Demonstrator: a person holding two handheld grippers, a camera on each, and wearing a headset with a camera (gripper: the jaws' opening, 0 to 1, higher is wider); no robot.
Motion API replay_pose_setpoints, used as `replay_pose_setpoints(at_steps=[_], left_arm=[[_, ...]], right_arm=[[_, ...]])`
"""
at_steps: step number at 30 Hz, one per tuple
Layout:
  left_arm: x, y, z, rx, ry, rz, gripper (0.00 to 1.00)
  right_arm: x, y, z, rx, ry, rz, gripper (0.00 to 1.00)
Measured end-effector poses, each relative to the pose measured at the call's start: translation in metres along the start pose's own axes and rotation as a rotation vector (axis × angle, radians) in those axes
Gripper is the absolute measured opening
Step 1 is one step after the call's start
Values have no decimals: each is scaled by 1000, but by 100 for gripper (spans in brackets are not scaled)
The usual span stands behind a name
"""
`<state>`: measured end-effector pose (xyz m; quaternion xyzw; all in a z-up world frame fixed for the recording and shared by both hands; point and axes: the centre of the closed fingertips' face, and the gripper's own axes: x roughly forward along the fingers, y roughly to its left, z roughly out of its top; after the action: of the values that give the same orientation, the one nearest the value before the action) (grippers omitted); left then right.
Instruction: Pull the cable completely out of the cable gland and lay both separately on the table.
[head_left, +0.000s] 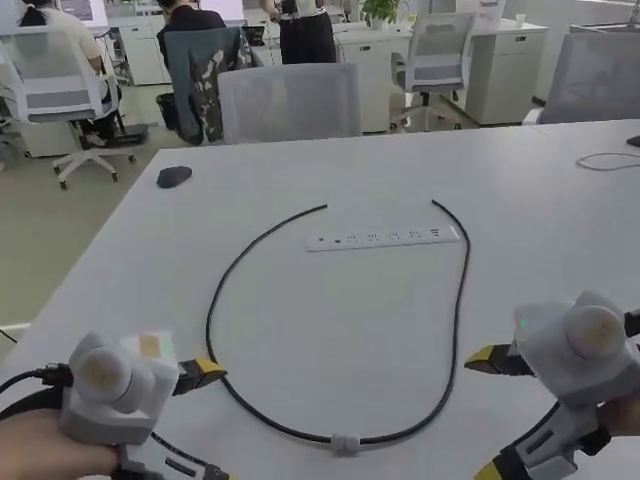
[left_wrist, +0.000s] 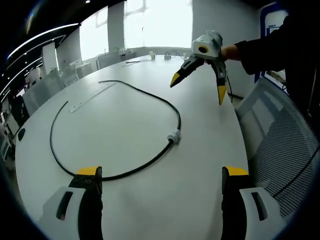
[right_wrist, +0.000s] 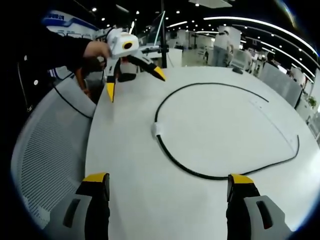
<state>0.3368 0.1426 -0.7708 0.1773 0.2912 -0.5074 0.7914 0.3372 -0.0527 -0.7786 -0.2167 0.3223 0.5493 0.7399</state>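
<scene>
I'm looking down on a white surface (head_left: 330, 340). At its far left edge sits a dark computer mouse (head_left: 174, 176), well away from everything else.

Near the bottom left is my left hand-held gripper (head_left: 205, 420). Its yellow-tipped jaws are spread wide with nothing between them. The upper tip hovers just beside the left curve of the black cable (head_left: 208, 325), and I can't tell whether it touches.

The cable lies flat in a big open loop. Both loose ends point away from me and the closed bend faces me. Right at the bottom of that bend the pale cable gland (head_left: 345, 441) sits threaded on the cable, roughly midway between the two tools. In the left gripper view it lies ahead and between the jaws. In the right gripper view it is ahead and a little left of centre.

Inside the far opening of the loop a white power strip (head_left: 385, 238) lies flat, between the two cable ends.

On the right, the right hand-held gripper (head_left: 485, 412) is also gaping wide and holding nothing. It hangs just outside the right-hand run of the cable.
</scene>
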Motion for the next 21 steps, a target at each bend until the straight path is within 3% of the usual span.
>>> replay_pose_setpoints(at_steps=[1, 5, 10, 13, 19, 21], left_arm=[[0, 1, -4, 12, 18, 6, 100], [1, 3, -5, 20, 19, 11, 100], [1, 11, 0, 1, -1, 20, 100], [5, 6, -4, -46, 14, -19, 100], [12, -1, 0, -13, 11, -32, 99], [14, -1, 5, 5, 5, -18, 92]], right_arm=[[0, 0, 1, -5, -1, 1, 99], [3, 1, 11, -29, -42, 10, 94], [9, 0, 18, -28, -53, 37, 85], [15, 1, 21, -28, -57, 51, 82], [29, 4, 29, -26, -69, 83, 70], [34, 6, 35, -30, -85, 87, 63]])
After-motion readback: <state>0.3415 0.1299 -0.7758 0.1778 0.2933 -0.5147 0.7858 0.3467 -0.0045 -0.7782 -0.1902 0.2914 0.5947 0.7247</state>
